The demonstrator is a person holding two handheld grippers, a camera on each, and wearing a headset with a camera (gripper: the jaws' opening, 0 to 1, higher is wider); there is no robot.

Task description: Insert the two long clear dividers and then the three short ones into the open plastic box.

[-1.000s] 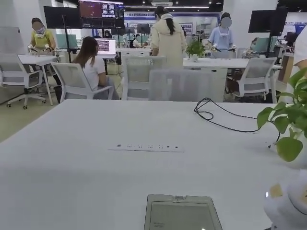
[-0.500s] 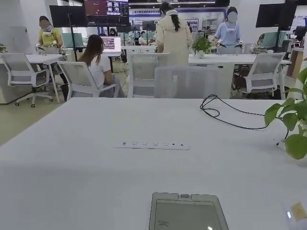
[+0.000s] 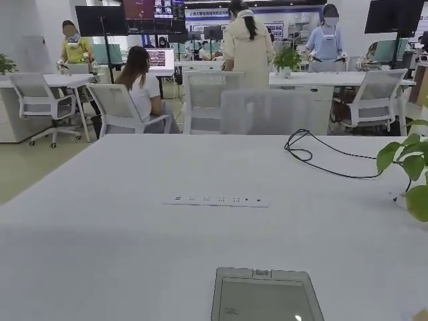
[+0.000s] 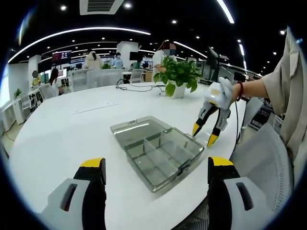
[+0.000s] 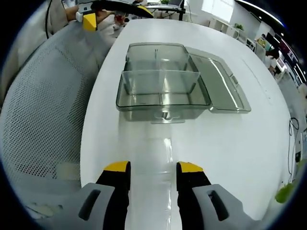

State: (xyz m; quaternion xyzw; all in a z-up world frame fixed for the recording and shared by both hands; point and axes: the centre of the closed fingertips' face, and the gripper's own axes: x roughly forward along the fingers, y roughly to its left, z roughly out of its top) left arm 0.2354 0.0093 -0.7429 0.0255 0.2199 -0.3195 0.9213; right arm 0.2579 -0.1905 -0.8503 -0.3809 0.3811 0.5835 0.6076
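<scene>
**Box open, dividers partly in**

I find the box (image 4: 160,153) on the table (image 4: 72,139), its lid (image 4: 132,130) lying flat against its far side. Clear dividers (image 5: 160,72) stand inside the box; I cannot count them. The left gripper (image 4: 157,163) hovers short of the box, jaws wide, holding nothing. The right gripper (image 4: 204,135) hangs just beside the box, jaws narrow. A clear strip (image 5: 168,158) seems to lie between them; I cannot tell whether it is gripped.
</scene>
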